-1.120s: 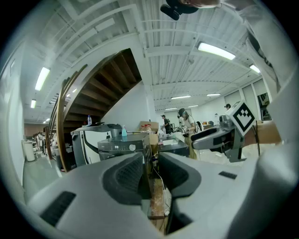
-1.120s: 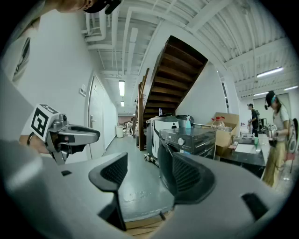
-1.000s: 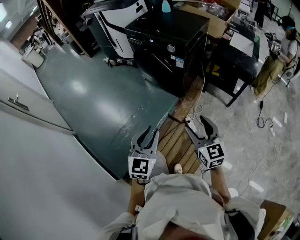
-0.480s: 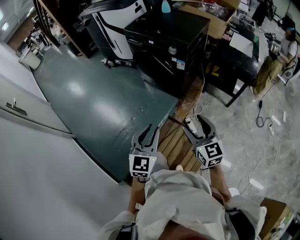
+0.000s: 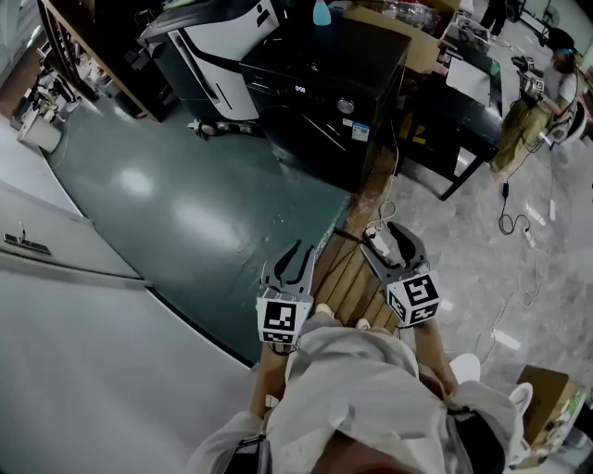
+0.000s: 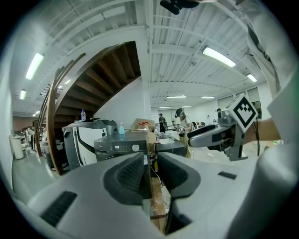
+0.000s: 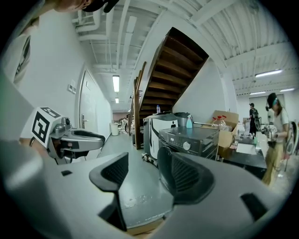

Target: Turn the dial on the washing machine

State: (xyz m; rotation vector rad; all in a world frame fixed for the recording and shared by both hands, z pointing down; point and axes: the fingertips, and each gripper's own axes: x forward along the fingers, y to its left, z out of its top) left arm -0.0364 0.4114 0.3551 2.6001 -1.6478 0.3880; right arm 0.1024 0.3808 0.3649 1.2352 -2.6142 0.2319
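We have closed some of the distance over the last second. In the head view the black box-shaped washing machine sits a little lower and larger in frame than it did. The wooden slatted board now runs under our feet rather than ahead of them.

Both tools have been carried forward with us and point slightly downward, and neither has anything between its pads.
- **Left gripper:** the left gripper has its jaws drawn in to a narrow slit.
- **Right gripper:** the right gripper has just been closing its jaws. They now stand about half apart, with only the grey-green painted floor showing through the gap.

The round silver dial is on the machine's front panel, at roughly twelve o'clock from the right gripper and one o'clock from the left. It is well apart from both. A pale blue bottle stands on the lid above it, further along the twelve o'clock line.

We judge this to be the approach only, with no contact made and the turn itself not begun. The right gripper looks like the one to take the dial, and its jaws seem wide enough to go round the knob once we reach it.
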